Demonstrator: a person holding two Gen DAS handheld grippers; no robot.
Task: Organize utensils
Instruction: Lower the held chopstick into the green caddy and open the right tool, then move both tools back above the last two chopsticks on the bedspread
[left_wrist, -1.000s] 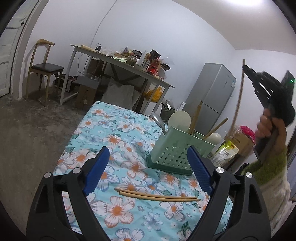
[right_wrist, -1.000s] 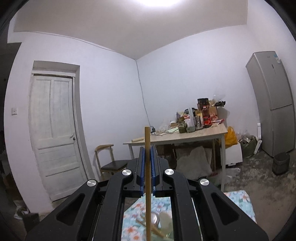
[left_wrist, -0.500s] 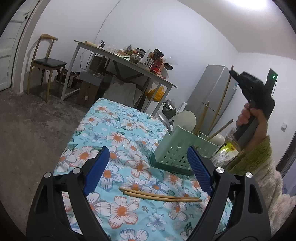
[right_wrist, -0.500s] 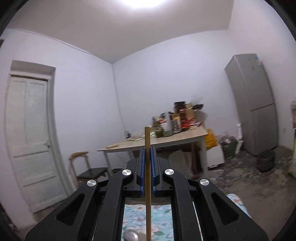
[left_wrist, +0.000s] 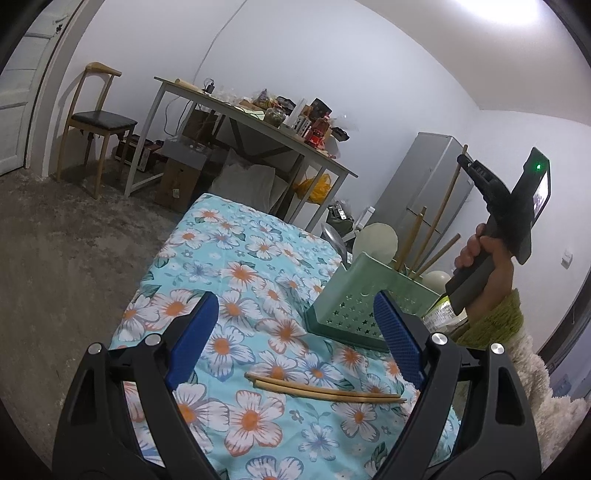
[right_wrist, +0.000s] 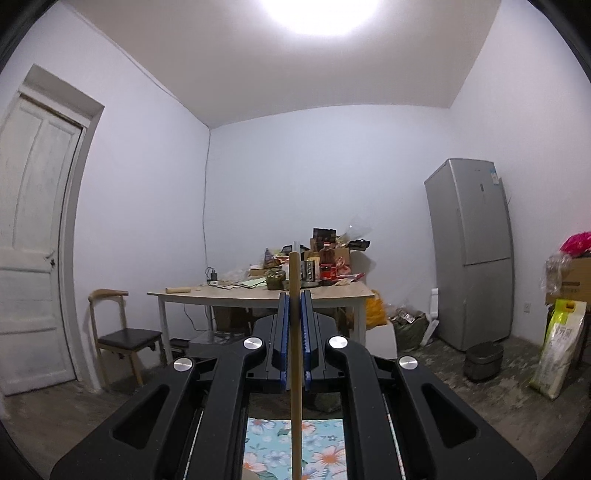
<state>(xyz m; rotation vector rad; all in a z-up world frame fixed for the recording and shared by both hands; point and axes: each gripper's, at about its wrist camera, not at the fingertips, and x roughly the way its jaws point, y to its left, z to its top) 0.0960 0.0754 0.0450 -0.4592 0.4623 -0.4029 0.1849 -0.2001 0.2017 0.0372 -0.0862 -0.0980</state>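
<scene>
Above the floral desk (left_wrist: 236, 258), the right hand-held gripper (right_wrist: 294, 295) pinches one chopstick (right_wrist: 295, 362) thinly, so it may swivel and miss the basket (left_wrist: 354, 299); left hand-held gripper (left_wrist: 295, 332) gapes empty.

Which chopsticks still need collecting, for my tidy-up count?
The pair of chopsticks lying flat on the floral cloth; the others stand in the green basket.
</scene>
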